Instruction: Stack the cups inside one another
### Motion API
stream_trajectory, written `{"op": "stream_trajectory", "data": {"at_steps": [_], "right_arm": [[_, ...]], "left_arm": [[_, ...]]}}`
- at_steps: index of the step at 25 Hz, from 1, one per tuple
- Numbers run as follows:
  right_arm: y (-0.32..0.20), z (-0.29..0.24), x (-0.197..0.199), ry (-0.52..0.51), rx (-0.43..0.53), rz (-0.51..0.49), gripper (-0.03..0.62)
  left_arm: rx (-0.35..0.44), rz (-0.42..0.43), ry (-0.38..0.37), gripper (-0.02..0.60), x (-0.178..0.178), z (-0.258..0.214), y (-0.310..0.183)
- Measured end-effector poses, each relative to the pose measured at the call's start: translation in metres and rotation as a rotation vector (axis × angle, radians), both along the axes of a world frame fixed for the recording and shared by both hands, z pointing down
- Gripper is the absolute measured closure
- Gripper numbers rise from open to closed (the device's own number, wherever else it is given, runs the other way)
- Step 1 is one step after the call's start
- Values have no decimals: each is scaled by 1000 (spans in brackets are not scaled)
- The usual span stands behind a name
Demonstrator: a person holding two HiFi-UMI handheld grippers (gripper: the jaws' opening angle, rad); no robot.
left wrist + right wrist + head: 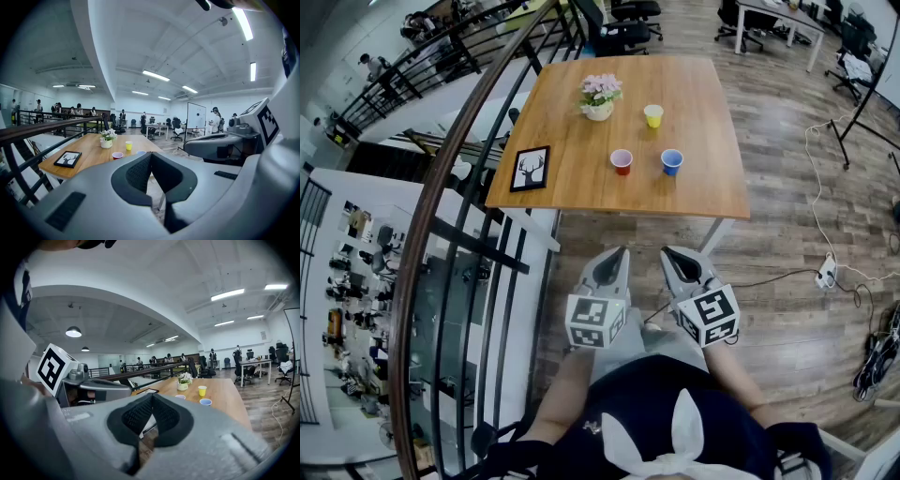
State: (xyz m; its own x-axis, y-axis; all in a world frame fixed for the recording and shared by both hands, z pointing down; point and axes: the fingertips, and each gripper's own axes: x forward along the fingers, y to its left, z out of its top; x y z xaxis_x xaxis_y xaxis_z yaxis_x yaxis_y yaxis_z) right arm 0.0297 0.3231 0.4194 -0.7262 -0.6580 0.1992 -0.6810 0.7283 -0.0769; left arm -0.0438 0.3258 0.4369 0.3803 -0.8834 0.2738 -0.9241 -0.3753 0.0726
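Note:
Three small cups stand apart on the wooden table (712,192): a red cup (622,161), a blue cup (672,161) to its right, and a yellow cup (653,115) farther back. Both grippers hang in front of the table's near edge, well short of the cups. My left gripper (621,253) is shut with nothing in it, and so is my right gripper (667,252). In the left gripper view the red cup (117,155) and yellow cup (128,145) show beyond the closed jaws. The right gripper view shows the yellow cup (202,390) and blue cup (205,402).
A pot of pink flowers (600,97) stands at the back of the table, and a framed deer picture (531,168) lies at its left edge. A dark railing (450,178) runs along the left. Cables (825,272) trail over the floor at right.

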Motion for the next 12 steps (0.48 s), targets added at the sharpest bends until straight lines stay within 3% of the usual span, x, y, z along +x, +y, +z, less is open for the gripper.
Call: {"op": "stream_trajectory", "data": {"at_steps": [12], "right_arm": [[-24, 10, -5, -2, -4, 74, 595]], "left_arm": [[-41, 3, 14, 563, -13, 21, -17]]}}
